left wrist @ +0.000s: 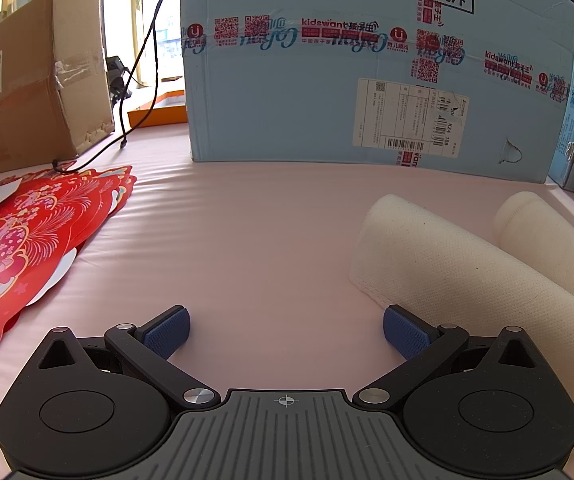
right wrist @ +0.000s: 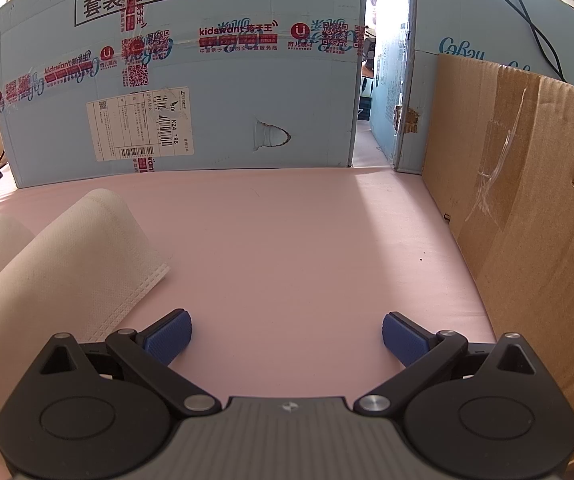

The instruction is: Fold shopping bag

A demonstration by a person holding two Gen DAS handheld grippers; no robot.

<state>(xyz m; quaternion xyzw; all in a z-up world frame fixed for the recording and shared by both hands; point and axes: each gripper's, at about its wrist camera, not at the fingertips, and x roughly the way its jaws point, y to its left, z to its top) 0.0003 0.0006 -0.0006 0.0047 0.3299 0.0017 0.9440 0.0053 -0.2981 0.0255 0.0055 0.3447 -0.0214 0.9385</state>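
From my left camera I saw a pink cloth (left wrist: 247, 240) covering the whole work surface, smooth but for light creases toward its left side. At far left stood a brown carton (left wrist: 35, 80), and in front of it lay red paper cutouts (left wrist: 39, 232) with flower prints, flat on the cloth. A black cable (left wrist: 143, 60) hung down beside the carton, its end on the cloth. Bright windows showed behind. A big blue box (left wrist: 367, 72) with red tape and a white label closed off the back. My left gripper (left wrist: 286, 332) sat low over bare cloth, its blue pads spread wide with nothing between them. Just right of it lay the bag (left wrist: 467, 264), off-white woven fabric bent into two rounded humps side by side; its long axis ran from near the right pad away toward the blue box, with a stitched edge facing left. From my right camera the bag (right wrist: 67, 264) lay at the left, stitched edge pointing right and touching the cloth just beside my left pad (right wrist: 167, 340). My right gripper (right wrist: 286, 336) was likewise spread wide and empty above the cloth. At far right a brown cardboard wall (right wrist: 527, 200) stood upright against a second blue box (right wrist: 447, 20).
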